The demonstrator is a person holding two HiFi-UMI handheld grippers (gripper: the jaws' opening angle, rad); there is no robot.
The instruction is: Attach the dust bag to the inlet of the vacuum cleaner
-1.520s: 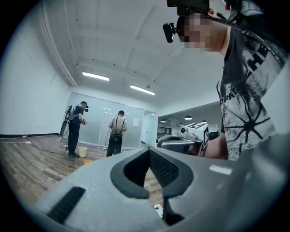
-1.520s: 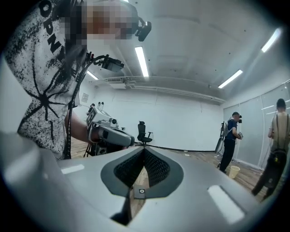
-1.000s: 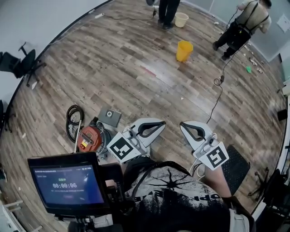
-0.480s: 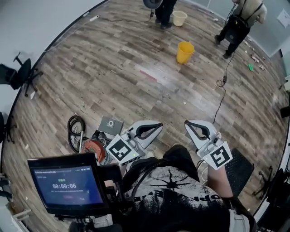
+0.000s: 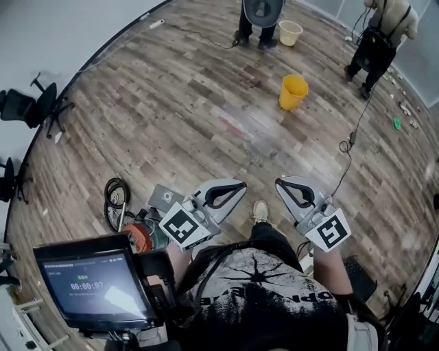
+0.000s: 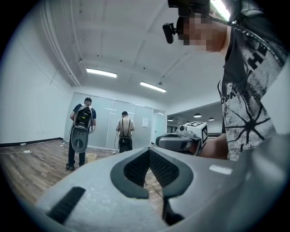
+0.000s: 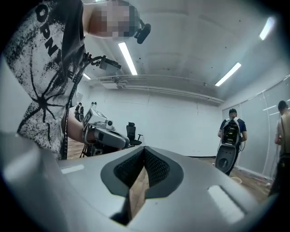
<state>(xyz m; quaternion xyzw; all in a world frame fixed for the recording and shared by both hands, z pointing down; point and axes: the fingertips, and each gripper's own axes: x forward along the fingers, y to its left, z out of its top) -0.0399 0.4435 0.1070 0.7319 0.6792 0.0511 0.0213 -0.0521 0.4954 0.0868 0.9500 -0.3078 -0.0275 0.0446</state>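
Note:
The vacuum cleaner (image 5: 141, 236) with its orange-red top stands on the wood floor at lower left, partly hidden behind the screen, with a coiled black hose (image 5: 115, 196) beside it. A flat grey square piece with a round hole (image 5: 165, 197), probably the dust bag, lies just beyond it. My left gripper (image 5: 235, 186) is shut and empty, held level to the right of that piece and well above the floor. My right gripper (image 5: 280, 184) is shut and empty too, beside the left. The left gripper (image 6: 148, 150) and the right gripper (image 7: 144, 150) each show pads pressed together with nothing between.
A yellow bucket (image 5: 293, 92) and a cream bucket (image 5: 291, 31) stand farther out, near two people (image 5: 260, 14) with backpack machines. A black cable (image 5: 346, 147) runs over the floor at right. Office chairs (image 5: 31, 106) line the left wall. A screen (image 5: 89, 282) sits at lower left.
The person has stepped forward with both grippers, so the vacuum cleaner, grey piece and yellow bucket have slid down in the head view. Both grippers have stayed shut and empty.

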